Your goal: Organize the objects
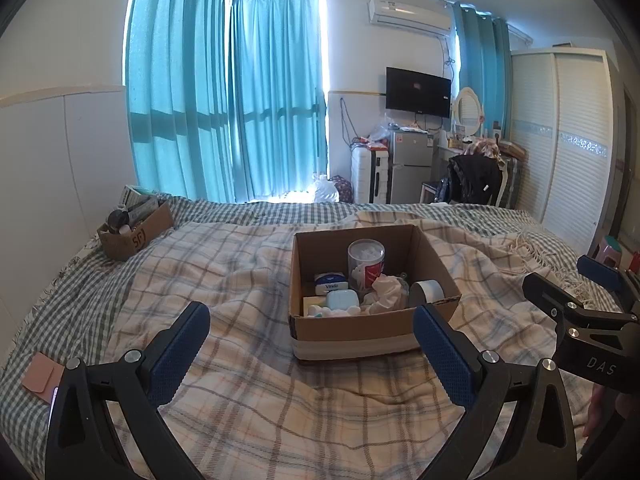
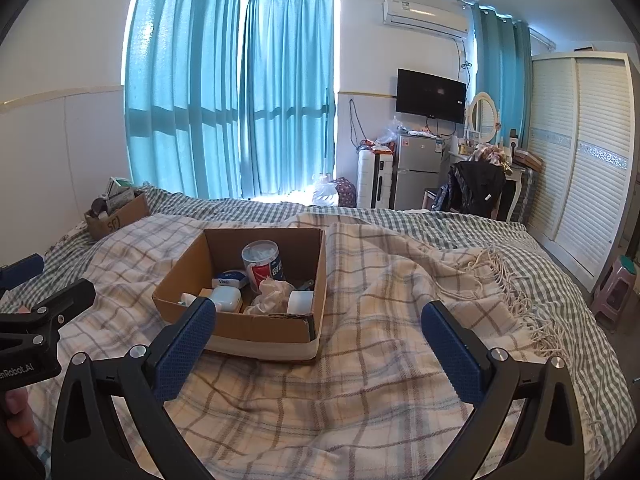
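The jaws of both grippers are standing wide apart and holding nothing, touching nothing. The left gripper (image 1: 312, 344) is hovering over the plaid blanket (image 1: 240, 280) on the bed (image 1: 60, 292), its blue pads framing the near wall of an open cardboard box (image 1: 352, 328). The right gripper (image 2: 320, 344) is hanging beside it, the box (image 2: 256, 328) lying ahead toward its left pad. Inside the box a clear jar (image 1: 366, 260) is standing upright near the back, with a tissue pack (image 1: 330, 283), a pale blue case (image 1: 342, 300), a crumpled tissue (image 1: 386, 290) and a tape roll (image 1: 428, 294) lying around it. A second box (image 1: 132, 236) is sitting at the bed's far left edge, by the wall.
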Demonstrator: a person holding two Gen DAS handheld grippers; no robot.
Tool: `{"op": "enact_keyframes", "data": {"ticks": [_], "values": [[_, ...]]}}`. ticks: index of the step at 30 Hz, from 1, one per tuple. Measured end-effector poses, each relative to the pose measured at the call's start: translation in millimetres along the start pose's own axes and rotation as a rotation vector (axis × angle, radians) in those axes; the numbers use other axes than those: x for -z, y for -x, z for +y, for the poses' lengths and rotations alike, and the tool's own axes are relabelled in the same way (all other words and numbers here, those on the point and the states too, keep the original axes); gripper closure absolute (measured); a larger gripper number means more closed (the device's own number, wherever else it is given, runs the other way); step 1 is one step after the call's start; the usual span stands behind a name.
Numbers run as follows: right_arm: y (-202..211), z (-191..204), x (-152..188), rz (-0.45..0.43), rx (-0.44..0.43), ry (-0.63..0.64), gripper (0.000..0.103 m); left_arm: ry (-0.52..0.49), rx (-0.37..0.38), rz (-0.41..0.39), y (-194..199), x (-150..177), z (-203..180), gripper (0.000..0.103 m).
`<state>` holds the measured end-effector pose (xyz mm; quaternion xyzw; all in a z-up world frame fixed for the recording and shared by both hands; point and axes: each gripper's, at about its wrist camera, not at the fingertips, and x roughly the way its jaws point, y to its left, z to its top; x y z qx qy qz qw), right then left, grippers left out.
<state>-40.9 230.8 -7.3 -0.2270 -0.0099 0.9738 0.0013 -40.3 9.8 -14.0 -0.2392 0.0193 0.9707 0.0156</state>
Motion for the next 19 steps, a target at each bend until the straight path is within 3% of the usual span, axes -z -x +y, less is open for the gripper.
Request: {"op": "enact_keyframes", "data": {"ticks": [19], "values": [[2.1,-0.2,-0.9,-0.008,0.012,-0.008,0.000,-0.034,-0.033,-0.023,4.3,0.5,-0.4,0.000]]}}
